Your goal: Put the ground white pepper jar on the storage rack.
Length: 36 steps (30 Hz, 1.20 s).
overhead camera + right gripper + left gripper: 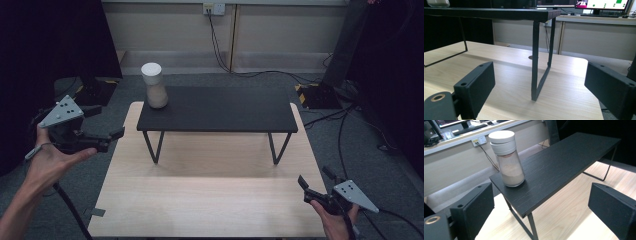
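A clear jar with a white lid and pale powder inside stands upright at the left end of a low black shelf. The left gripper view looks at the jar from close by, with the shelf stretching away to the right. My left gripper hangs open off the table's left edge, level with the shelf and apart from the jar. My right gripper stands open near the table's front right corner, low over the wood, facing the shelf's right leg. Nothing is between either pair of jaws.
The shelf stands on a light wooden table. Grey carpet surrounds it, with cables on the floor at the right. A wall socket and a dark post lie behind. Desks with monitors show far off.
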Available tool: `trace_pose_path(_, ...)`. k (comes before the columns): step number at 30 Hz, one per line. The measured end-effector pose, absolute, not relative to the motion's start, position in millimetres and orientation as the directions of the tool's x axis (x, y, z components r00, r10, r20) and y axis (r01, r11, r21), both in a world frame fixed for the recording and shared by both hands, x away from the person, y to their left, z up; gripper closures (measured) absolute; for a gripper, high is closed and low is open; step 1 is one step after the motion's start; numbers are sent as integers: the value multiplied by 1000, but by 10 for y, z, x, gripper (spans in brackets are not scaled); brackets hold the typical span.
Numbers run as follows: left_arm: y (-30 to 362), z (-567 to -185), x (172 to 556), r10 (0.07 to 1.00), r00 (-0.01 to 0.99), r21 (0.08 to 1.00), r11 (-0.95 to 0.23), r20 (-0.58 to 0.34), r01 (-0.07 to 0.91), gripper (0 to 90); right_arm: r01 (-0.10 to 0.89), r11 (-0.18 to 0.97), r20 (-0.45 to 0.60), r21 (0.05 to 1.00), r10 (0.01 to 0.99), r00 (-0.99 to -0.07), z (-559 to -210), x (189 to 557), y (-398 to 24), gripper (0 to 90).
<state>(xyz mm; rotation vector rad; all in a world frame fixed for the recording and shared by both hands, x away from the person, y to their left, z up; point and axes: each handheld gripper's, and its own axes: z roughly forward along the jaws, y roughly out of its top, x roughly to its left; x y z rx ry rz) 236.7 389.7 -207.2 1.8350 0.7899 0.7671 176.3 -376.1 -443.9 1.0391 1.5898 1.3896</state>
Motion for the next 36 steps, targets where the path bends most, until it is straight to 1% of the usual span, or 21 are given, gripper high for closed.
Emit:
trace_pose_path(6, 3934, -2091, 2407, 788, 599, 933, -307, 139, 189, 59, 86, 72, -36, 994, 930, -365, -4438, 1727, -3768, 87)
trace_pose_path(12, 3934, -2106, 2447, 792, 595, 934, -303, 135, 191, 58, 86, 73, -38, 994, 933, -359, -4437, 1713, -3774, 87)
trace_pose_path(36, 3882, -2125, 2509, 787, 599, 931, -314, 146, 185, 57, 77, 71, -40, 994, 934, -356, -4440, 1696, -3783, 87)
